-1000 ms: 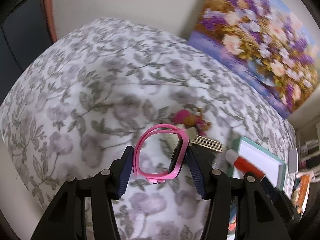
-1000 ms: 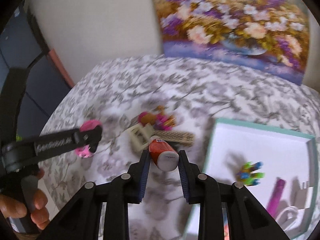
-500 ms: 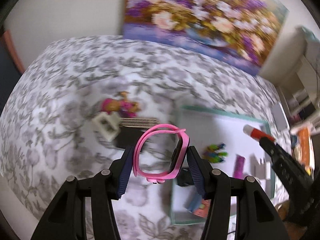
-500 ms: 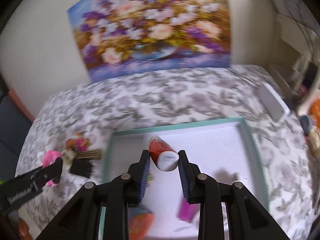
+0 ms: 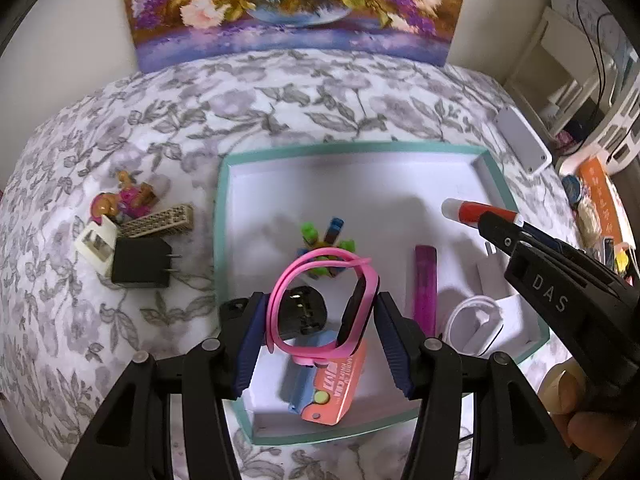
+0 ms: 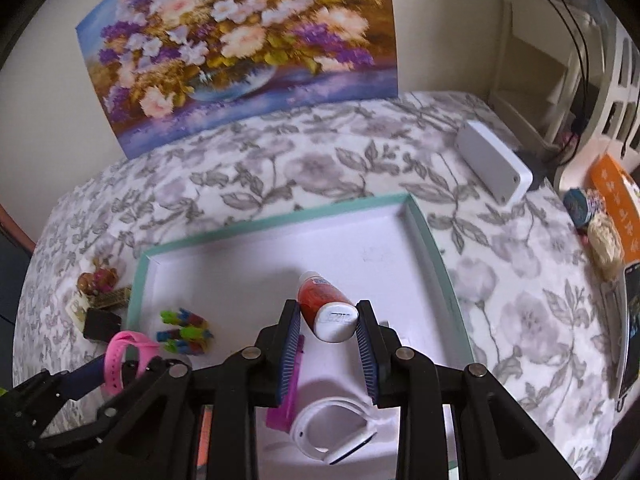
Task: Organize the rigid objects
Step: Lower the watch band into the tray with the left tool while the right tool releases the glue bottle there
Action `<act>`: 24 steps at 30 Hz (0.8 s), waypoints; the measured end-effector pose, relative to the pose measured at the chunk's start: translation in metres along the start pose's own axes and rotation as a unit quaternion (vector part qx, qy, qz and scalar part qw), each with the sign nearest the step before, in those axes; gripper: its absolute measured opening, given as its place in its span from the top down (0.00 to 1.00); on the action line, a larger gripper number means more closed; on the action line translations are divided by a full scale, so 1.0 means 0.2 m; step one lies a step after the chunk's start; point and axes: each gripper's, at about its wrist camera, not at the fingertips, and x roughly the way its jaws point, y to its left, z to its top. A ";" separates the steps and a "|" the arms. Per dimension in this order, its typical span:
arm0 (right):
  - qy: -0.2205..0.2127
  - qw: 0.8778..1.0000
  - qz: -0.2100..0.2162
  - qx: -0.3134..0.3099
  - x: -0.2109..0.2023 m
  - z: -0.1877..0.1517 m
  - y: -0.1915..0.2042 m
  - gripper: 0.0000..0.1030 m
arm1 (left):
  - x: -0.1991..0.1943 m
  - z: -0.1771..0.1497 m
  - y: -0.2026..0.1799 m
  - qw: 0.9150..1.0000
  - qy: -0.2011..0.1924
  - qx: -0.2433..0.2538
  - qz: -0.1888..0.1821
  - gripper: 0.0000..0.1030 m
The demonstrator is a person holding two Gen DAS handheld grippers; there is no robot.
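Observation:
My left gripper (image 5: 320,332) is shut on a pink wristband (image 5: 316,304) and holds it above the near part of the teal-rimmed white tray (image 5: 224,208). My right gripper (image 6: 328,336) is shut on a red tube with a white cap (image 6: 326,304), held over the tray (image 6: 434,240); the tube also shows in the left wrist view (image 5: 476,212). In the tray lie a bunch of coloured clips (image 5: 324,236), a magenta bar (image 5: 425,280), a white wristband (image 5: 476,326), a black part (image 5: 304,312) and an orange-blue card (image 5: 332,384).
Left of the tray on the floral cloth (image 5: 160,128) lie a black plug adapter (image 5: 140,264), a white block (image 5: 96,246), a perforated tan bar (image 5: 160,222) and a small pink figure (image 5: 124,200). A white box (image 6: 494,166) sits back right. A flower painting (image 6: 240,48) stands against the wall.
Both grippers have swung right from the loose pile to above the tray, still holding the pink wristband and the red tube.

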 end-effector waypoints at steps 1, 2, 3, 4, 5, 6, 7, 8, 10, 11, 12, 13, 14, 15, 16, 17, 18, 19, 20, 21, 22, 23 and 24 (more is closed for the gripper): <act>0.004 1.000 0.000 0.002 0.01 -0.01 0.00 0.70 | 0.01 0.00 0.00 1.000 0.002 0.001 -0.001 0.45; 0.007 1.000 -0.001 0.002 0.02 -0.01 -0.01 0.70 | 0.02 0.00 0.00 1.000 0.003 0.003 -0.001 0.45; 0.012 1.000 -0.002 0.002 0.03 -0.02 -0.01 0.70 | 0.02 0.00 -0.01 1.000 0.004 0.006 -0.002 0.45; 0.014 1.000 -0.003 0.001 0.04 -0.02 -0.01 0.70 | 0.03 0.00 -0.01 1.000 0.004 0.008 -0.003 0.45; 0.017 1.000 -0.005 0.000 0.04 -0.02 0.00 0.70 | 0.03 0.00 -0.01 1.000 0.003 0.009 -0.003 0.45; 0.019 1.000 -0.008 -0.003 0.04 -0.03 0.00 0.70 | 0.02 0.00 -0.01 1.000 0.001 0.010 -0.003 0.45; 0.020 1.000 -0.012 -0.005 0.04 -0.03 0.00 0.70 | 0.02 0.00 -0.01 1.000 0.001 0.010 -0.005 0.45; 0.021 1.000 -0.013 -0.006 0.04 -0.03 0.00 0.70 | 0.02 0.00 -0.01 1.000 0.001 0.010 -0.007 0.44; 0.020 1.000 -0.012 -0.005 0.03 -0.03 0.01 0.70 | 0.01 0.00 -0.01 1.000 -0.002 0.010 -0.009 0.39; 0.020 1.000 -0.010 -0.004 0.03 -0.03 0.01 0.70 | 0.01 0.00 -0.01 1.000 -0.003 0.010 -0.010 0.37; 0.020 1.000 -0.008 -0.005 0.02 -0.03 0.02 0.70 | 0.00 0.00 -0.01 1.000 -0.005 0.010 -0.010 0.37; 0.019 1.000 -0.010 -0.006 0.02 -0.03 0.02 0.70 | -0.01 0.00 0.00 1.000 -0.007 0.008 -0.010 0.37; 0.019 1.000 -0.013 -0.009 0.01 -0.03 0.03 0.70 | -0.02 0.00 0.00 1.000 -0.009 0.006 -0.011 0.37; 0.019 1.000 -0.015 -0.011 0.01 -0.03 0.03 0.69 | -0.03 0.00 0.02 1.000 -0.012 0.002 -0.011 0.36; 0.019 1.000 -0.016 -0.012 0.01 -0.03 0.04 0.69 | -0.03 0.01 0.03 1.000 -0.014 -0.002 -0.010 0.34; 0.019 1.000 -0.017 -0.011 0.00 -0.03 0.04 0.68 | -0.04 0.01 0.04 1.000 -0.016 -0.008 -0.008 0.27; 0.021 1.000 -0.018 -0.011 0.00 -0.03 0.05 0.63 | -0.04 0.01 0.07 1.000 -0.019 -0.017 -0.005 0.24; 0.022 1.000 -0.019 -0.011 0.00 -0.03 0.05 0.59 | -0.04 0.01 0.08 1.000 -0.021 -0.023 -0.002 0.24; 0.023 0.999 -0.020 -0.012 -0.01 -0.03 0.06 0.48 | -0.05 0.01 0.10 0.999 -0.022 -0.029 0.001 0.24; 0.022 0.999 -0.020 -0.013 -0.01 -0.03 0.07 0.43 | -0.05 0.01 0.13 0.999 -0.024 -0.038 0.007 0.23; 0.021 0.999 -0.021 -0.016 -0.02 -0.04 0.08 0.43 | -0.05 0.01 0.15 0.999 -0.025 -0.045 0.012 0.21; 0.022 0.999 -0.023 -0.018 -0.02 -0.04 0.08 0.42 | -0.05 0.00 0.17 0.998 -0.026 -0.053 0.018 0.15; 0.023 0.999 -0.027 -0.020 -0.02 -0.04 0.09 0.38 | -0.04 0.00 0.21 0.997 -0.028 -0.065 0.027 0.13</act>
